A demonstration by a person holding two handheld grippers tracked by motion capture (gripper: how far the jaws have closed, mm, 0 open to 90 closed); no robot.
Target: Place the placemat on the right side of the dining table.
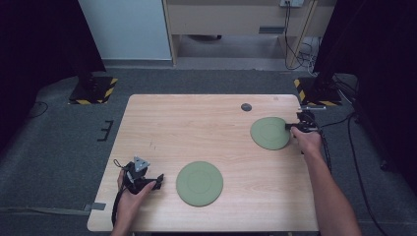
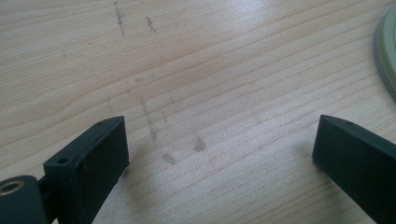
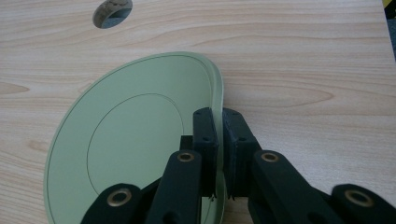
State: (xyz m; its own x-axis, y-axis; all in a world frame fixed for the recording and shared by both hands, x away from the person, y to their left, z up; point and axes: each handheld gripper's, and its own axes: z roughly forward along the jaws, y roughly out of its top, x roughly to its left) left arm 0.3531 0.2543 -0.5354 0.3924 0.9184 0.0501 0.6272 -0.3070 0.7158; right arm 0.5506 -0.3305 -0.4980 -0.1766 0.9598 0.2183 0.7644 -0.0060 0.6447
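Right gripper view: we note the right gripper (image 3: 219, 135) pinching the far plate (image 3: 126, 140) rim (left gripper (image 2: 219, 144) spread over bare table (image 2: 210, 70)).

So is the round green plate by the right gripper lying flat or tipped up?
Tipped up: the right gripper pinches the round green plate's rim.

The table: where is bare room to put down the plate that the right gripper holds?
Bare wood lies between the near plate and the held plate, and across the table's far left. It is crowded near the left gripper, beside the near plate.
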